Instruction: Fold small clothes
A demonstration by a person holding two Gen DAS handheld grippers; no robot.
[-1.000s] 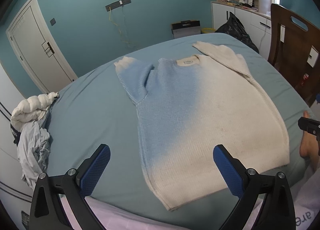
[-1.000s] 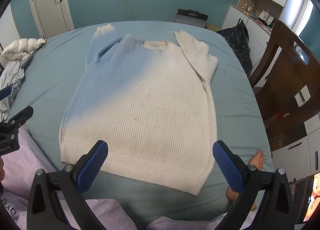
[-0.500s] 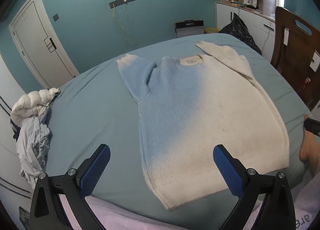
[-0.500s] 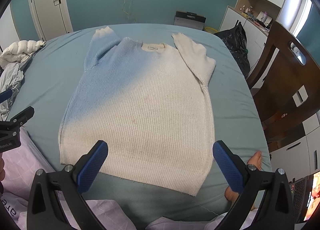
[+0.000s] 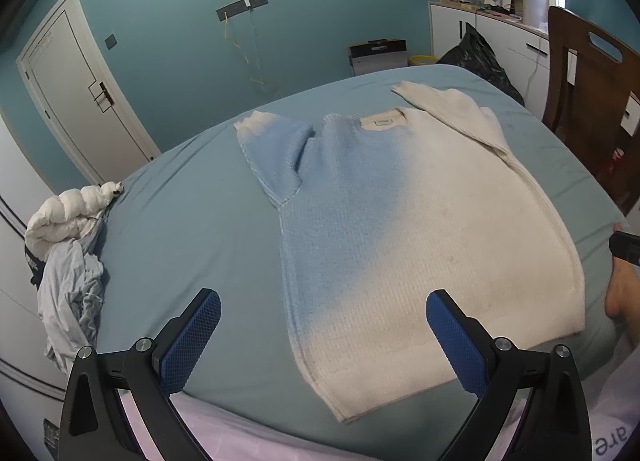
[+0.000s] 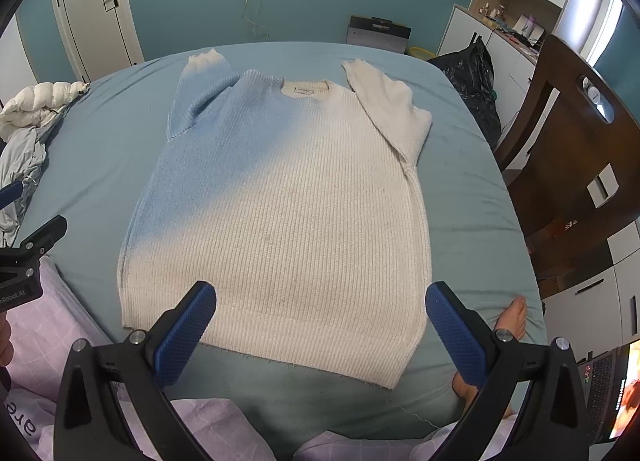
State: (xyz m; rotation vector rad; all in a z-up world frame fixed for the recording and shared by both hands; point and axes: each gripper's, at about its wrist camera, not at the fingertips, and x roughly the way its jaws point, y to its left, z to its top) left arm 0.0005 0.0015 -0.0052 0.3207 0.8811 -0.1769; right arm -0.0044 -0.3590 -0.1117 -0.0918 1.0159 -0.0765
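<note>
A knit sweater [image 5: 400,229] [image 6: 288,201], blue at one shoulder fading to cream, lies flat and face up on the teal bed [image 5: 192,229] [image 6: 100,149]. Both sleeves are folded in over the shoulders. My left gripper [image 5: 323,335] hangs open above the hem's left corner, nothing between its blue pads. Over the hem's middle, my right gripper [image 6: 321,331] is open too and holds nothing. The left gripper's body [image 6: 24,257] shows at the left edge of the right wrist view.
A heap of white and grey clothes [image 5: 68,257] [image 6: 28,117] sits at the bed's left edge. A dark wooden chair [image 6: 568,149] and a black bag [image 6: 472,77] stand to the right. A person's bare foot [image 6: 512,317] rests by the hem's right corner.
Both cameras have shifted slightly; the sweater sits a little lower in the views. Nothing was grasped and the sweater has not moved.
</note>
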